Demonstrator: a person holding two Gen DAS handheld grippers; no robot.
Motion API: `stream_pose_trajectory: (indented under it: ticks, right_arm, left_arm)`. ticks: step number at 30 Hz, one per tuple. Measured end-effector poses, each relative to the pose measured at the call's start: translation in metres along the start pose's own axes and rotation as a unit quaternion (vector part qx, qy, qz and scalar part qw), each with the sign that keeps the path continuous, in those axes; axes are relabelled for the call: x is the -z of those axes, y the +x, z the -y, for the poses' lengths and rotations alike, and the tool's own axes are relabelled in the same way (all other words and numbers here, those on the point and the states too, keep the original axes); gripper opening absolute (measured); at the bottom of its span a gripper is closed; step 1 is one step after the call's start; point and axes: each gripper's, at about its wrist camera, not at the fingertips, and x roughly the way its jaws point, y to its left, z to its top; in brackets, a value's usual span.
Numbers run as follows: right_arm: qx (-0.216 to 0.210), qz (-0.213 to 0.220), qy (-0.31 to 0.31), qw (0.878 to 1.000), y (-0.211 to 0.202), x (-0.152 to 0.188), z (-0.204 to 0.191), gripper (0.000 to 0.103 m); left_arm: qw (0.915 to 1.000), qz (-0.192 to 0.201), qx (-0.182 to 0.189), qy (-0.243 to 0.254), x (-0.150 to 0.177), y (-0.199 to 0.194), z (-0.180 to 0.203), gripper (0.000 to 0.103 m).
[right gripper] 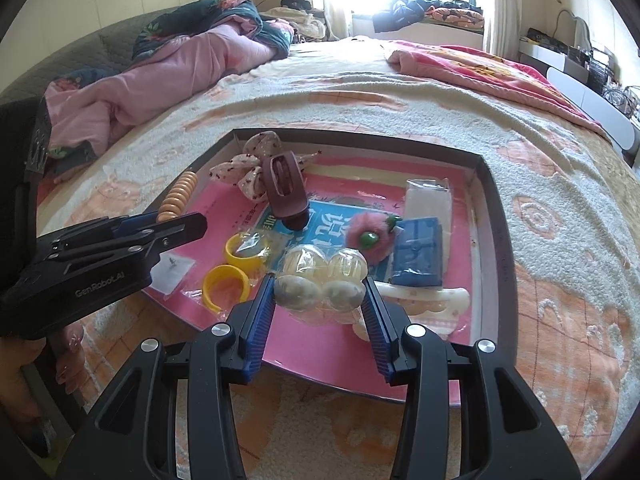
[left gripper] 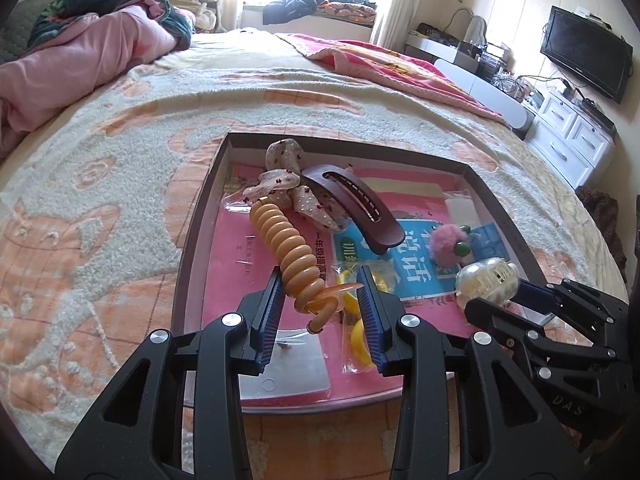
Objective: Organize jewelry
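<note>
Holding bracelet: our left gripper [left gripper: 320,300] clamps the orange beaded bracelet [left gripper: 286,246] at its lower end, above the tray [left gripper: 192,240], for sorting.
Tray centre: the maroon hair clip [left gripper: 354,204] lies on the scrunchie.
Right gripper [right gripper: 320,312]: we pinch the clear bagged bauble pair [right gripper: 320,280], lifted.
Obscured: bag glare hides the baubles' detail; what lies under them we cannot tell.

Tray [right gripper: 486,216] crowded; pink floor [right gripper: 320,340] near front edge free.
</note>
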Motion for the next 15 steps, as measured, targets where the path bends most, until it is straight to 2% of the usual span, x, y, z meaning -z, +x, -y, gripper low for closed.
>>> stream_pose_trajectory:
  ticks: [8,15]
  right_arm:
    - [-0.001,-0.004,-0.012,1.000,0.0061,0.0043,-0.0086,0.044]
    - [-0.003,-0.002,0.003,1.000,-0.0013,0.0100,-0.0085,0.052]
  left_arm:
    - [1.0000,-0.006,-0.001,0.006,0.0037,0.0049,-0.0006,0.030]
    - [1.0000,-0.003,-0.003,0.006,0.0044,-0.0012,-0.0001,0.039]
